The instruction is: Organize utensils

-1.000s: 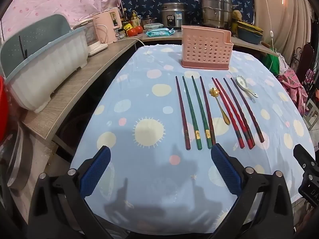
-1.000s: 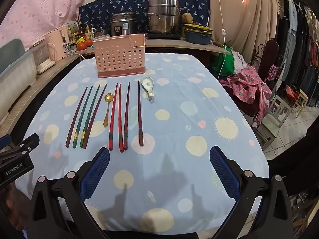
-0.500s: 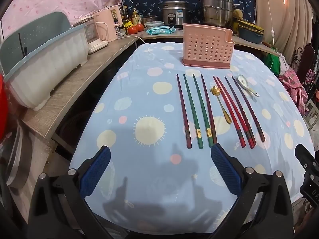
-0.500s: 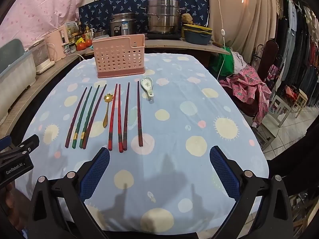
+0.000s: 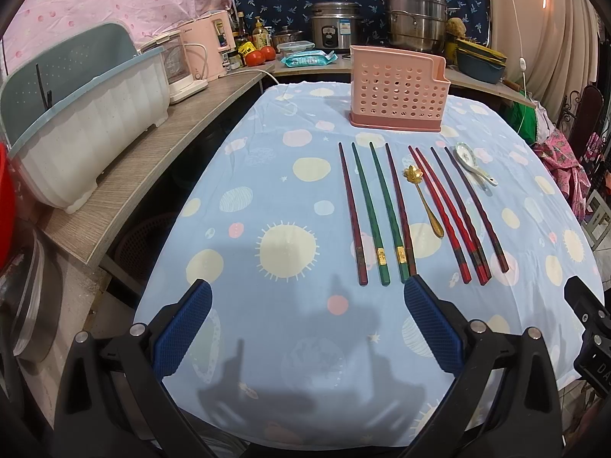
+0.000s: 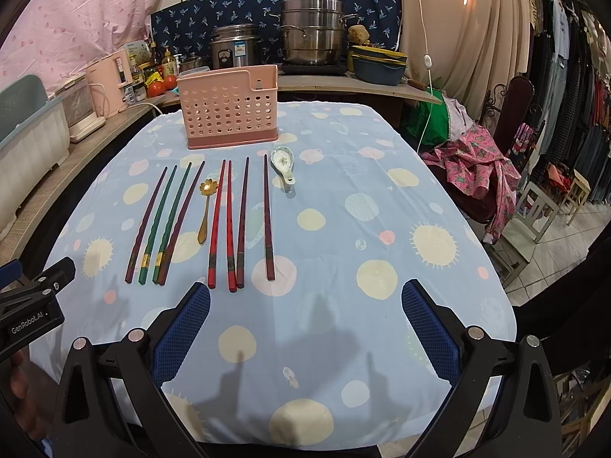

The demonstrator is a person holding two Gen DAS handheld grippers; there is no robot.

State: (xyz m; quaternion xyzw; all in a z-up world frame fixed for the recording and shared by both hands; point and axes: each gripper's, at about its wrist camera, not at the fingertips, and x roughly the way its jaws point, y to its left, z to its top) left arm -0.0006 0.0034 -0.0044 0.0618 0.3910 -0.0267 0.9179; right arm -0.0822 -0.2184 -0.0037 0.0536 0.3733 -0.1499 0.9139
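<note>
Several chopsticks lie side by side on the blue spotted tablecloth: two green ones between dark red ones, then red ones and dark ones. A gold spoon lies between the groups. A white ceramic spoon lies at the right. A pink perforated utensil holder stands behind them. My left gripper is open and empty, just short of the chopstick ends. My right gripper is open and empty, right of the chopstick ends.
A white dish rack sits on the wooden counter at the left. A rice cooker, steel pots and bottles stand behind the table. Chairs and clothes are to the right of the table.
The left gripper has dipped slightly and moved a little toward the chopsticks. The right gripper has barely moved. Both stay open.
</note>
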